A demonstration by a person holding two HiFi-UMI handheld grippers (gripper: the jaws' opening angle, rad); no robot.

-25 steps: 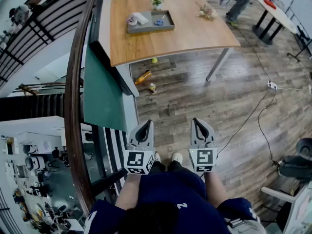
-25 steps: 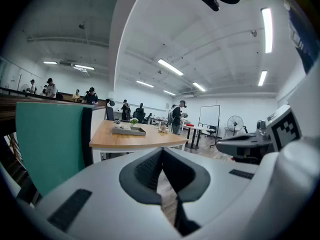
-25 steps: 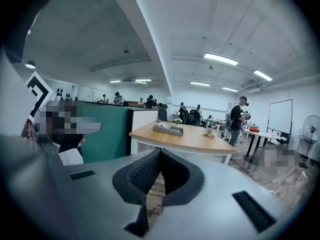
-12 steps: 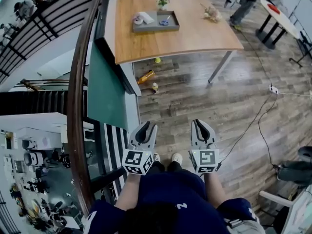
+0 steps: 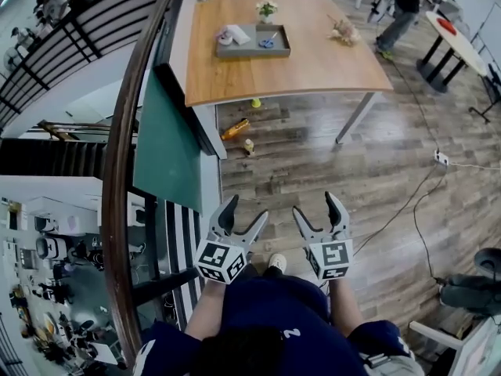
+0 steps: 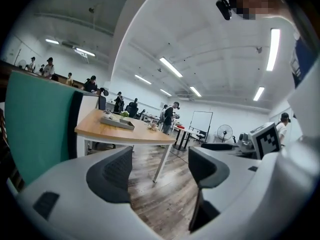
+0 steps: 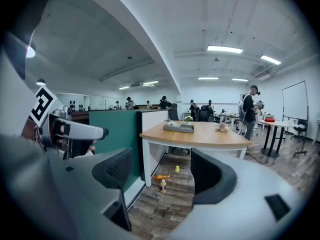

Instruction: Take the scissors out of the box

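The grey box [image 5: 252, 51] lies on the far side of a wooden table [image 5: 297, 69], a good way ahead of me. Blue-handled scissors [image 5: 267, 41] rest in its right half, beside white items [image 5: 233, 34]. My left gripper [image 5: 244, 213] and right gripper [image 5: 317, 207] hang side by side over the wooden floor, close to my body. Both have their jaws opening, with nothing between them. The left gripper view shows the left gripper [image 6: 159, 166] facing the distant table and box [image 6: 118, 122]. The right gripper [image 7: 162, 171] also faces the box [image 7: 179, 128]. The scissors are too small to make out in either gripper view.
A green partition [image 5: 168, 143] and a curved dark railing [image 5: 117, 178] run along my left. Bottles [image 5: 235, 127] and a small yellow object [image 5: 255, 103] lie on the floor under the table. A potted plant [image 5: 267, 9] and a dried bouquet [image 5: 343, 30] stand on it. A person [image 5: 403, 6] stands beyond, near a round table [image 5: 462, 41].
Both grippers were shut and now stand wide open. The left one has shifted a little, and the table has slid slightly right in the head view.
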